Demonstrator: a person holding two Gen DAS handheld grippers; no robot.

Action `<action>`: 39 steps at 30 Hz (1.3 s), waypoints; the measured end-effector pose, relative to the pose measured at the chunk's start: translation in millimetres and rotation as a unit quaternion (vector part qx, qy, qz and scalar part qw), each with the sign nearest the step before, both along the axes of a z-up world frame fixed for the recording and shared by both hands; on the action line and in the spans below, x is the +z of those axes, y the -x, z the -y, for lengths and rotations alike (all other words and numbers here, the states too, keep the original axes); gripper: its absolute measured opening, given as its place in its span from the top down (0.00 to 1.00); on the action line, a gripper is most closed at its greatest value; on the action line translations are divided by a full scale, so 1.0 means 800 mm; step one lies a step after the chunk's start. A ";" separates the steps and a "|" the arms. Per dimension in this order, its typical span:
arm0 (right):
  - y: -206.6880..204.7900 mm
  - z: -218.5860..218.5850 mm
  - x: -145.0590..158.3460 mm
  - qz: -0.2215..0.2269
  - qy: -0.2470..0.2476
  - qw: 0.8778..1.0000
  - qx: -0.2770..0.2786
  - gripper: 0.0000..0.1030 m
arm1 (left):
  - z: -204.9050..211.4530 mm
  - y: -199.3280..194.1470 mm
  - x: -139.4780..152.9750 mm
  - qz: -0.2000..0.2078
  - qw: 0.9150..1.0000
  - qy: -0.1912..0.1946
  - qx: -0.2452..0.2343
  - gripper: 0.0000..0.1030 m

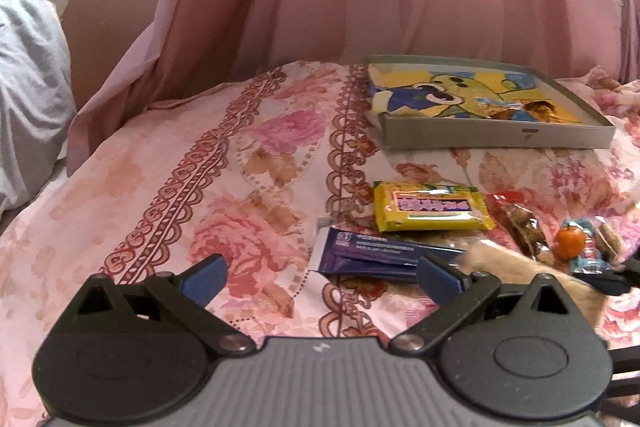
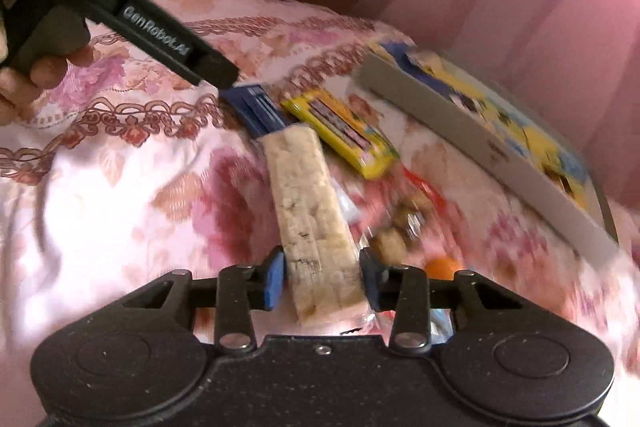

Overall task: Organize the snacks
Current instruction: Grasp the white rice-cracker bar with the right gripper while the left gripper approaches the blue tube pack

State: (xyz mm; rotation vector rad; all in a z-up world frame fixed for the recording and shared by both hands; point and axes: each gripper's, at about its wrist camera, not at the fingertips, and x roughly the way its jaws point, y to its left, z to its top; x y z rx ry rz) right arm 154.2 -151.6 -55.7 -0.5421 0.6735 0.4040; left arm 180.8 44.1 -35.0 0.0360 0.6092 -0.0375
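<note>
Right gripper [image 2: 322, 281] clamps a pale, crumbly snack bar [image 2: 310, 211] in clear wrap between its blue pads. Left gripper [image 1: 320, 273], marked "GenRobot.AI", hangs with fingers apart above the floral bedspread [image 1: 160, 187]. Beyond lie a dark blue packet [image 1: 372, 253], a yellow packet [image 1: 430, 206], then a grey cardboard tray [image 1: 496, 137] holding a cartoon-printed bag.

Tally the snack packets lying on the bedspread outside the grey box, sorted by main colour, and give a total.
Yellow: 1, the yellow packet
Dark blue: 1, the blue bar
Beige: 1, the beige cracker pack, held in the right gripper
Clear with red trim: 1, the nut bag
Orange: 1, the small orange sweet
Total: 5
</note>
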 end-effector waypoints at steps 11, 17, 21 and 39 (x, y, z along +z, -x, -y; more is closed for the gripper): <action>0.026 0.075 0.018 -0.058 -0.118 0.980 -0.152 0.65 | 0.037 -0.012 -0.012 0.000 0.991 -0.065 -0.119 0.00; 0.019 0.071 0.011 -0.055 -0.106 0.983 -0.141 0.65 | 0.070 -0.048 -0.005 -0.025 0.950 -0.130 -0.284 0.00; 0.014 0.073 0.009 -0.066 -0.111 0.981 -0.144 0.64 | 0.099 -0.069 -0.016 -0.081 0.903 -0.191 -0.375 0.00; 0.003 0.081 0.004 -0.086 -0.131 0.976 -0.153 0.64 | 0.134 -0.108 -0.045 -0.255 0.834 -0.201 -0.445 0.01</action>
